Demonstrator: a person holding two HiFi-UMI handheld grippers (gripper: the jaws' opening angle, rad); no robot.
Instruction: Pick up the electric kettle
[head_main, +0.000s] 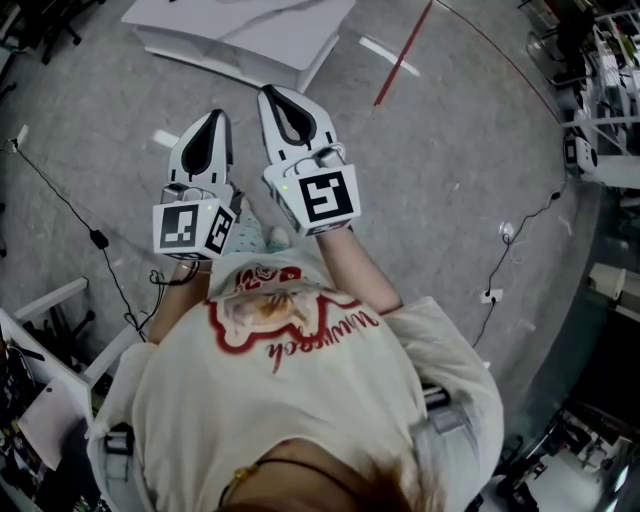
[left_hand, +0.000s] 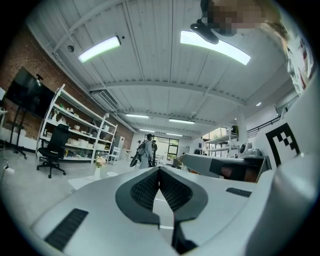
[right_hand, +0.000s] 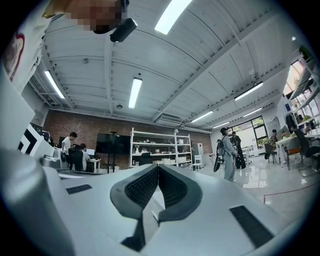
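Note:
No electric kettle shows in any view. In the head view both grippers are held side by side in front of the person's chest, pointing forward over the grey floor. My left gripper (head_main: 214, 118) is shut, its dark pads meeting at the tip with nothing between them (left_hand: 159, 169). My right gripper (head_main: 272, 93) sits a little further forward and is also shut and empty (right_hand: 158, 166). Both gripper views look level across a large room, not at any object nearby.
A white flat platform (head_main: 250, 30) lies on the floor ahead, with a red floor line (head_main: 403, 55) to its right. Cables and a socket (head_main: 491, 296) trail at the right. White shelving (left_hand: 75, 135), an office chair (left_hand: 52, 150) and standing people (right_hand: 227, 150) are far off.

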